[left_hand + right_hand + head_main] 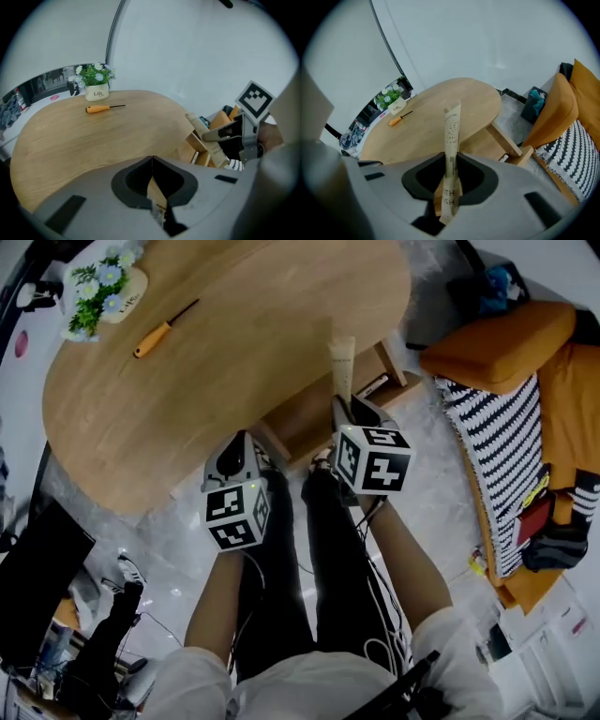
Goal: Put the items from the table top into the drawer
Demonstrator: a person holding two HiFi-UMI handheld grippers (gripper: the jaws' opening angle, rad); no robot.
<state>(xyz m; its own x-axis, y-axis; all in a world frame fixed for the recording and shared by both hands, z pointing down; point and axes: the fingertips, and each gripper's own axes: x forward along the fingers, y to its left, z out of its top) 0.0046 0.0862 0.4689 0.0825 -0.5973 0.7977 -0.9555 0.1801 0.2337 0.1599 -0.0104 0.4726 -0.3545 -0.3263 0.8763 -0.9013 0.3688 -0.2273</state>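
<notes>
Wooden table (pixel 187 399) is filling the upper left of the head view. Orange sofa (pixel 506 338) with a striped cushion (pixel 506 465) is running down the right side. Open wooden drawer (pixel 314 418) is sticking out from under the table's lower right edge, just above the person's dark trouser legs (pixel 328 549). Both grippers are hovering centre frame, off the table edge, near the drawer. Right gripper (pixel 343 407) is pinching a long beige paper packet (pixel 342 360) near its bottom end, with the packet standing up past the jaws and its top overlapping the table edge. Left gripper (pixel 246 439) is carrying nothing, jaws pressed together. Upper left on the tabletop, a small flower pot (pixel 101 287) is sitting at the table's top edge. An orange-handled screwdriver (pixel 161 332) is lying near it, not touching.
</notes>
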